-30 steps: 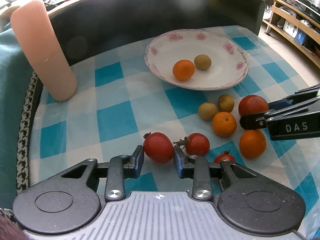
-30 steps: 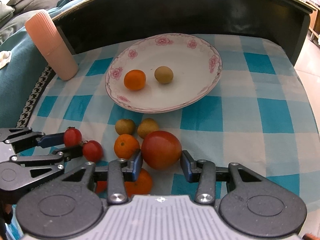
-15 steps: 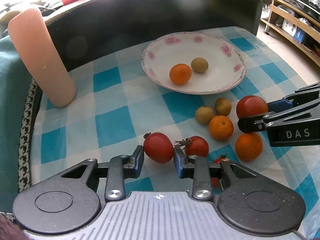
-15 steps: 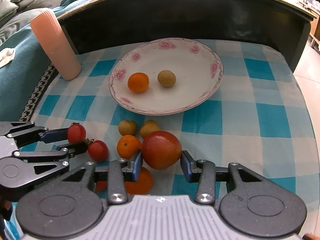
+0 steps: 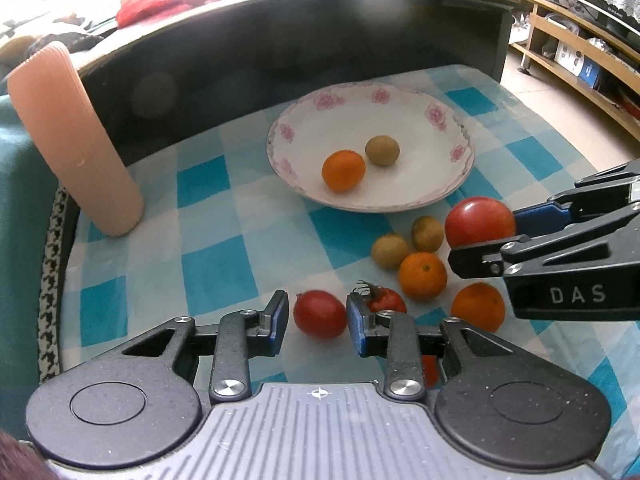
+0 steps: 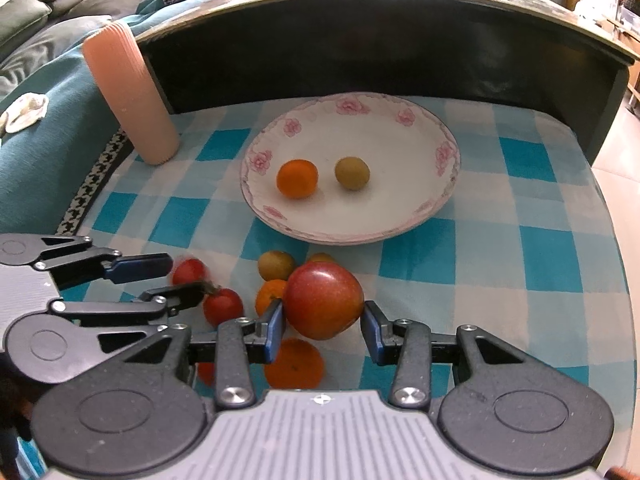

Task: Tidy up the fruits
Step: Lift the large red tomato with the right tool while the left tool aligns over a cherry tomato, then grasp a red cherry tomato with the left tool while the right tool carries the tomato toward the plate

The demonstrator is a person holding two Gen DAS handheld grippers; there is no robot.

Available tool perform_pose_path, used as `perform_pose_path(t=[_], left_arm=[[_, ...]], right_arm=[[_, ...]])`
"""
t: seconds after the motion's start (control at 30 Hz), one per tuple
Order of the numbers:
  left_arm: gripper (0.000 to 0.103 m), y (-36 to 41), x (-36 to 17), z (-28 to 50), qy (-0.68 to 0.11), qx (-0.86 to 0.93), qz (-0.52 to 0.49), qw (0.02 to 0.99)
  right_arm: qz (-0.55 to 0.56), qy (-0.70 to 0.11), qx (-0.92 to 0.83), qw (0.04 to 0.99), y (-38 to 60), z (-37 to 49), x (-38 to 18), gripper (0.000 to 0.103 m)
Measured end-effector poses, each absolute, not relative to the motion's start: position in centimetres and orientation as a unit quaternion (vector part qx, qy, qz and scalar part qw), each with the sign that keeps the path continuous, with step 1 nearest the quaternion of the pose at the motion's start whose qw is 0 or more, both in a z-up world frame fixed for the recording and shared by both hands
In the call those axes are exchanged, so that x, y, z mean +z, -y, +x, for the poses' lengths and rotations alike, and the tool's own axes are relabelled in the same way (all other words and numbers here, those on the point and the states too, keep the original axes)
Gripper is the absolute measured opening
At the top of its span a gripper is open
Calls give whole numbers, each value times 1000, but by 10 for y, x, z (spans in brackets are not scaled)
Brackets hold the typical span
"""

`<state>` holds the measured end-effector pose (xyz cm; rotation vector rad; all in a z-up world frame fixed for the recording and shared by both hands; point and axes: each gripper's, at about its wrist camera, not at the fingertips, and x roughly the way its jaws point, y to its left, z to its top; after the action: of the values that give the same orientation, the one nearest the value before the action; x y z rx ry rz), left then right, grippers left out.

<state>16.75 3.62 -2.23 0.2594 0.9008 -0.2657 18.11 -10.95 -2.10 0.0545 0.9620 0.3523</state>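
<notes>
Between the blue fingers of the left gripper (image 5: 318, 320), in the left wrist view, sits a small red tomato (image 5: 320, 314); the jaws stand narrowly apart and close on it, holding it just above the checked cloth (image 5: 216, 268). Behind the right-hand finger lies a second small tomato (image 5: 384, 299) with a dry stem. Ahead and to the right of the fingers are two oranges (image 5: 422, 276) and two brown-green fruits (image 5: 390, 251) on the cloth. Further right, the right gripper (image 5: 482, 236) comes in from the side, clamped on a large red tomato (image 5: 479, 221). Well ahead of the fingers stands a flowered plate (image 5: 400, 120) with one orange and one brownish fruit in it, and far to the left a ribbed pink cup (image 5: 76, 140).

In the right wrist view, the right gripper (image 6: 323, 322) has its jaws moderately apart with both pads against the large red tomato (image 6: 323, 300), raised over the loose fruit. An orange (image 6: 294, 364) lies under the left finger. To the left, the left gripper (image 6: 186, 278) pinches its small tomato (image 6: 188, 271), which is blurred. The plate (image 6: 400, 120) lies ahead of the fingers.
</notes>
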Motion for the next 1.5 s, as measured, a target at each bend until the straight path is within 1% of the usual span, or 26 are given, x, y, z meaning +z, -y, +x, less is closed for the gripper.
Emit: perform_pose_path(t=[0.27,0.77,0.83,1.0,1.07,1.17,1.23,1.37,1.5], left_arm=[[40,-30,-20,168,-431,-135,124,884],[39,-42,-22,171,-439,-143,93,882],[42,-43,-25,169,-445,-154,91,877],[42,-43,-27,165,-442,-162,98,877],[44,-45,-28,168,-442,-162,92,878],[49,-49,-28,173,-451,-162,77,874],[57,-54,-28,172,-458,-165,72,871],[60,-57,-32,168,-467,-177,91,861],[59,-49,-31,165,-451,-187,111,865]], right_arm=[[25,-452,171,875,107,180,-15,55],[33,-456,161,875,116,183,-17,55],[34,-457,162,874,116,183,-18,55],[35,-456,163,874,119,183,-17,55],[36,-458,161,874,121,183,-17,55],[37,-461,163,872,121,182,-19,55],[37,-464,166,869,120,182,-20,55],[38,-462,170,870,121,180,-17,55],[41,-458,172,871,123,180,-14,55]])
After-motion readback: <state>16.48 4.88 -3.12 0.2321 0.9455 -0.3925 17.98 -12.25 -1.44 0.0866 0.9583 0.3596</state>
